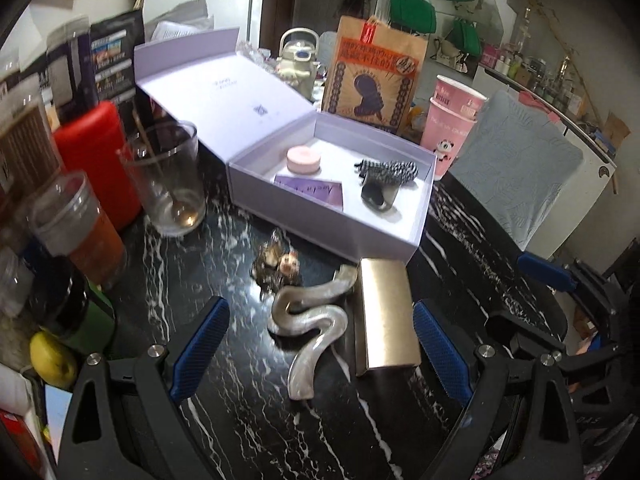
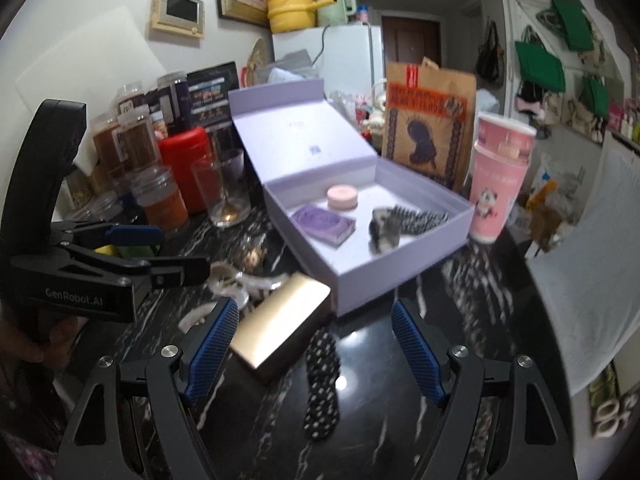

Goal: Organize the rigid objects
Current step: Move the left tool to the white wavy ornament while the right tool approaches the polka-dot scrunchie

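Pearly and wavy, the hair clip (image 1: 310,322) is seen on the black marble table (image 1: 224,412), right between the wide-spread jaws of the left gripper (image 1: 320,344). Its long side runs away from the camera, toward the box, so the jaws are lined up across its thin side. A small dark clip with beads (image 1: 276,266) is found just past it. To the right, touching or almost touching the wavy clip, the gold case (image 1: 386,316) is laid the same way, long side pointing at the purple box (image 1: 416,236).

Further right, a black dotted clip (image 2: 322,388) is framed by the right gripper (image 2: 314,354), whose jaws are spread wide too. Nothing is pinched by either one. The wavy clip is judged nearest to the left gripper, the dotted clip to the right. The open box is waiting just behind them, with a pink tin (image 1: 304,160) and a striped clip (image 1: 390,170) inside.
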Motion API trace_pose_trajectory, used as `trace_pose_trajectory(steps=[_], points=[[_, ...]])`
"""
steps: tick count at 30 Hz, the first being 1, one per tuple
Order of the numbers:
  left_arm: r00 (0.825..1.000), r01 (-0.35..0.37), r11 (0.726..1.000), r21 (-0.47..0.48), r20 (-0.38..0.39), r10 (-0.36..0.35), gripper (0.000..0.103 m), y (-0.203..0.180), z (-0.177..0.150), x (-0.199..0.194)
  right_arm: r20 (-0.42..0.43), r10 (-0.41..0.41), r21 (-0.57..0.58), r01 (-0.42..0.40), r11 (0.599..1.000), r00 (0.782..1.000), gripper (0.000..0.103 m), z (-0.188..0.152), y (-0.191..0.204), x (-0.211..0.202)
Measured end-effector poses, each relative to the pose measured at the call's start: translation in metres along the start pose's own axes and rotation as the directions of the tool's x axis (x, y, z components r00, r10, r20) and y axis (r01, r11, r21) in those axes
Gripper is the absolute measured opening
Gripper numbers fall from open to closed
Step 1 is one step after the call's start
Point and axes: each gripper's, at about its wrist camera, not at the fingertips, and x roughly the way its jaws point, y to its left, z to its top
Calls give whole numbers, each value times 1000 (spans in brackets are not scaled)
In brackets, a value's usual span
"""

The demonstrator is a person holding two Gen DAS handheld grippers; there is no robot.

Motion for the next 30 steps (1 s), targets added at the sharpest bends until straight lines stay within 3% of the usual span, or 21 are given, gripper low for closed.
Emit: trace_pose_trajectory(steps=[17, 21, 25, 30], points=[[995, -32, 999, 7, -94, 32, 94, 23, -32, 46, -136, -29, 50, 36, 998, 990, 79, -40, -8, 35], [990, 30, 999, -17, -140, -33, 94, 32, -32, 61, -149, -62, 26, 66, 997, 987, 79, -45, -7, 39], [985, 82, 996, -37, -150, -87, 94, 38, -31, 74, -173, -44, 43, 52, 998, 984, 79, -47, -10, 44], [985, 87, 996, 7, -147, -85, 94, 31, -24, 82, -196, -22, 65, 36, 997, 980, 77, -49, -13, 53]])
